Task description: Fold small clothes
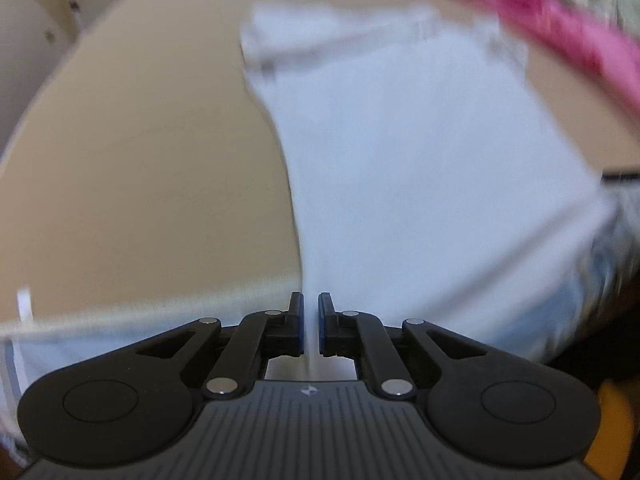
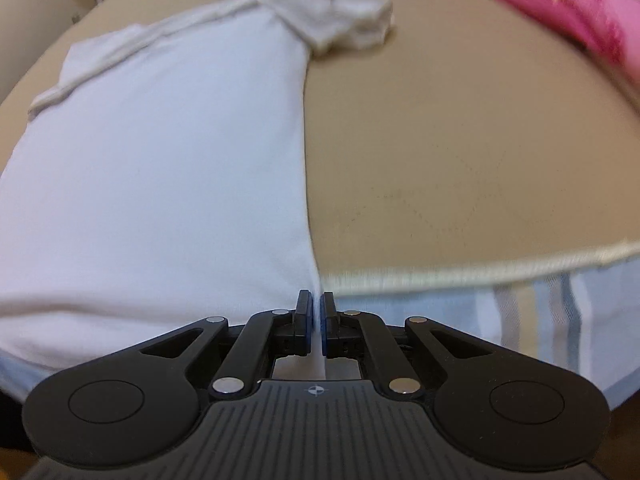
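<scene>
One white shirt [image 2: 160, 168] flat on the tan counter [image 2: 460, 152], near corners pinched by left tool [image 1: 311, 324] and right tool [image 2: 316, 322], bare counter either side.

No words, brand names or numbers can be read in either view. The only sign is a small white crosshair mark, a circle quartered by a cross, printed at the front middle of the ribbed grey body of the left tool [image 1: 311, 322], and the same mark on the right tool [image 2: 316, 320]. The white shirt [image 2: 160, 152] shows no print or label that can be made out, and the left view is blurred.
</scene>
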Motion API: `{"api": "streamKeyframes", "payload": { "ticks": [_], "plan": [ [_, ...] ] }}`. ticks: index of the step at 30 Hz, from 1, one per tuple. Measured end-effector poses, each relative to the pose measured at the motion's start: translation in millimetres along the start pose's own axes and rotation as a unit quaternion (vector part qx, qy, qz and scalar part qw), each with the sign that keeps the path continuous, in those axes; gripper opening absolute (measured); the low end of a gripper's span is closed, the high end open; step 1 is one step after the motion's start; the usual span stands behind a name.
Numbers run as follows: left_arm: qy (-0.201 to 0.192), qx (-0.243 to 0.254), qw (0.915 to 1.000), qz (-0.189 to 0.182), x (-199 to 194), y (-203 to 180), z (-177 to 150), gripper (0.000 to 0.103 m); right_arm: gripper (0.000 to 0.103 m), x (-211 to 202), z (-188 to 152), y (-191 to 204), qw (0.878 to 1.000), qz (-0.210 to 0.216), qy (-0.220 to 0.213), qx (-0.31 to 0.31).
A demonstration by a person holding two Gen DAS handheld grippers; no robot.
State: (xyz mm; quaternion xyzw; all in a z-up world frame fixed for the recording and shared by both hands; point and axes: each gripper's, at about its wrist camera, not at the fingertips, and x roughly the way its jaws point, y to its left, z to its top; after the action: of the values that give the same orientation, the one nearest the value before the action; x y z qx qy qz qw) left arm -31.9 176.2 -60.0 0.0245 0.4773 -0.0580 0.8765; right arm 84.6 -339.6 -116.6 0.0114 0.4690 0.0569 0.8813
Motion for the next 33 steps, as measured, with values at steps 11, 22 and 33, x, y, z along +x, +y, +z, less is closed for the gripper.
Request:
{"api": "streamKeyframes", "payload": {
  "ticks": [11, 22, 33],
  "plan": [
    [0.081, 0.016, 0.9966, -0.004, 67, -31, 36, 0.016, 0.011, 22, 15, -2, 0.999, 0.015, 0.025, 0.029],
    [0.047, 0.007, 0.9988, -0.008, 80, -66, 62, 0.042, 0.023, 33, 24, 9, 0.999, -0.021, 0.039, 0.006],
    [-0.112, 0.047, 0.9924, 0.024, 83, -101, 151, 0.025, 0.033, 44, 111, 31, 0.993, 0.096, -0.056, 0.043]
  ]
}}
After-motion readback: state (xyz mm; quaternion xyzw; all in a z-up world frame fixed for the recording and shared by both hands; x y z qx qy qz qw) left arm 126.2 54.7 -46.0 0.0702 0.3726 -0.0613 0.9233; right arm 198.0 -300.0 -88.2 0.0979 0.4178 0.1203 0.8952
